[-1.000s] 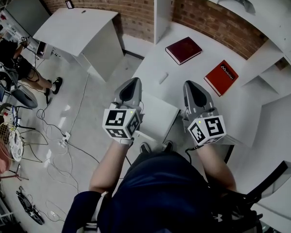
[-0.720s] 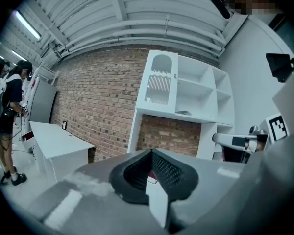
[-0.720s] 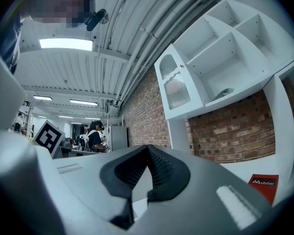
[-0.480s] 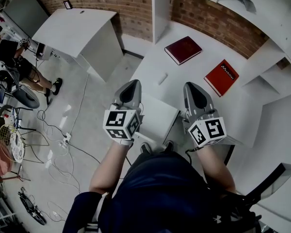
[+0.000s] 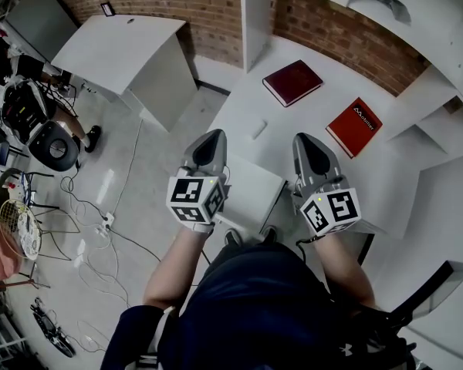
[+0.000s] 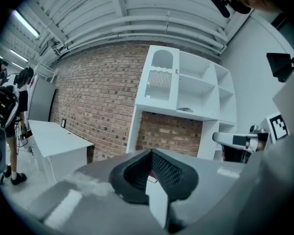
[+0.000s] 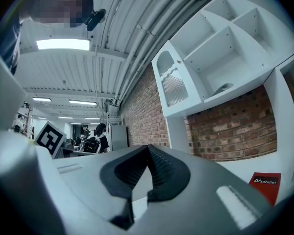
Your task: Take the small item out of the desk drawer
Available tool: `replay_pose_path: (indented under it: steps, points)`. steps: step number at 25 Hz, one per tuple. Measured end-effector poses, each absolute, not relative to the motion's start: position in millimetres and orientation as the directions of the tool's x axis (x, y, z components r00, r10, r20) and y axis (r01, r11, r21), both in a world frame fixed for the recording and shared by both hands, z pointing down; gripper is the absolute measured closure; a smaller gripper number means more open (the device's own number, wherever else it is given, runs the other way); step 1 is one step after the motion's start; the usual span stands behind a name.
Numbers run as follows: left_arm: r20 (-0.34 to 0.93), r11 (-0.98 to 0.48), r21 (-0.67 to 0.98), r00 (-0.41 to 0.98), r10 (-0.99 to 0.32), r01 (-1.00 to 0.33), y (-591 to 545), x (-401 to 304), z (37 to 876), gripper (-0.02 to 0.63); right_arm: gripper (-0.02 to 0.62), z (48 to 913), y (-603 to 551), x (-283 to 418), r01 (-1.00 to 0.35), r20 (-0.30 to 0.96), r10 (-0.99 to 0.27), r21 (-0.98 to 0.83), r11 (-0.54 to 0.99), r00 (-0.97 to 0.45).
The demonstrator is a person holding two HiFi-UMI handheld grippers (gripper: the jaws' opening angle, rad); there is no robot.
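White desk (image 5: 312, 141) spreads ahead of you, and your left gripper (image 5: 213, 133) and right gripper (image 5: 302, 138) hover side by side over its near edge, each with its jaws pressed together on nothing. A small white item (image 5: 259, 127) lies on the desktop just beyond them, near a dark red book (image 5: 292, 80), with a red book (image 5: 353, 125) further right. A white boxy section (image 5: 251, 187) juts out between your grippers; whether it is the drawer cannot be told.
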State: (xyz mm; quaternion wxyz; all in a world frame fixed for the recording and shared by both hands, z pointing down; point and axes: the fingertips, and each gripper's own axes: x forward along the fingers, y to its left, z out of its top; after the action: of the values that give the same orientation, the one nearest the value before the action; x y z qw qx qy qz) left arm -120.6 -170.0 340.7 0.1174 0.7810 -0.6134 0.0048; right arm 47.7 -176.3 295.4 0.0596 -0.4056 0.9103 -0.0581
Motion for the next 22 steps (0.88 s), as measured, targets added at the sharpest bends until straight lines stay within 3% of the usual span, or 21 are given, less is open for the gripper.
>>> replay_pose_path:
  steps: [22]
  points:
    - [0.185,-0.246,0.162,0.274,-0.944,-0.956,-196,-98,360,0.603,0.594,310,-198,68,-0.74,-0.035,-0.754,-0.171,0.651,-0.656]
